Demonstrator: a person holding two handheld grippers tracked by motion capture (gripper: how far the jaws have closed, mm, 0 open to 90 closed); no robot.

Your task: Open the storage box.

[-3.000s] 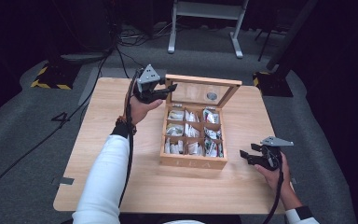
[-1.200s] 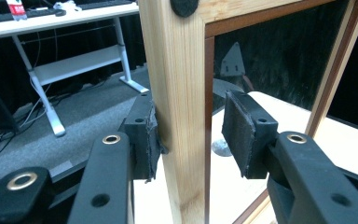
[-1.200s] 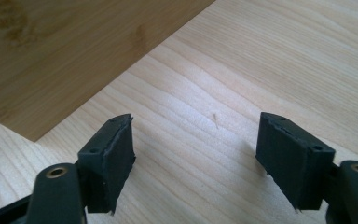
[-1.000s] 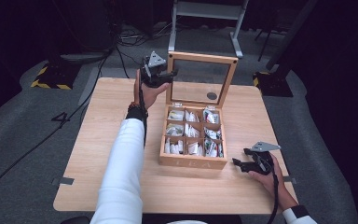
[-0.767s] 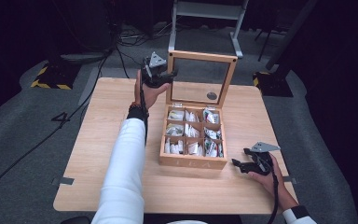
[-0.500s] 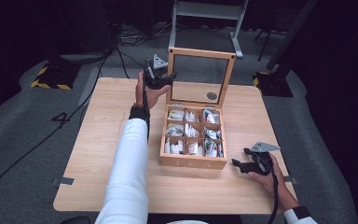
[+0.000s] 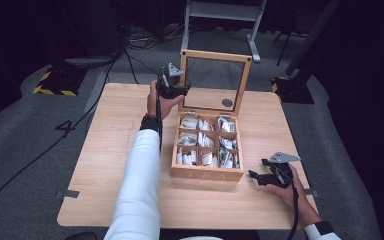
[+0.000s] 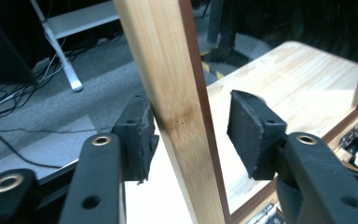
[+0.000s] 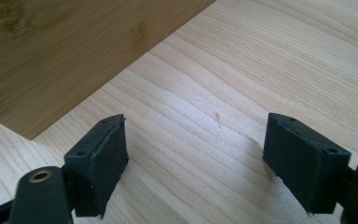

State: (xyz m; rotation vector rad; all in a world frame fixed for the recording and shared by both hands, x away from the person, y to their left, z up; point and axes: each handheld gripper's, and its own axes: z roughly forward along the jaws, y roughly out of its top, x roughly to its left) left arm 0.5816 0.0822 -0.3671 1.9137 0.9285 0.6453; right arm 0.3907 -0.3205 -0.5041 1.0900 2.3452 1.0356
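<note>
- Wooden box (image 7: 207, 172): mid-table, lid (image 7: 215, 82) upright.
- Left gripper (image 8: 191, 128): jaws just opening, straddling the lid's side frame; left pad (image 8: 140, 135) touches wood, right pad stands clear.
- Right gripper (image 7: 256, 176): jaws wide, empty, on table (image 7: 105, 150) just beside the box's front right corner.

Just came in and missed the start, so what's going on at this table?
A person has raised the glass-paned wooden lid of a wooden compartment box filled with small packets. The lid stands upright. The left gripper straddles the lid's frame edge; its jaws have just been opening, with one pad apart from the wood. The right gripper rests open on the light wooden table beside the box.
</note>
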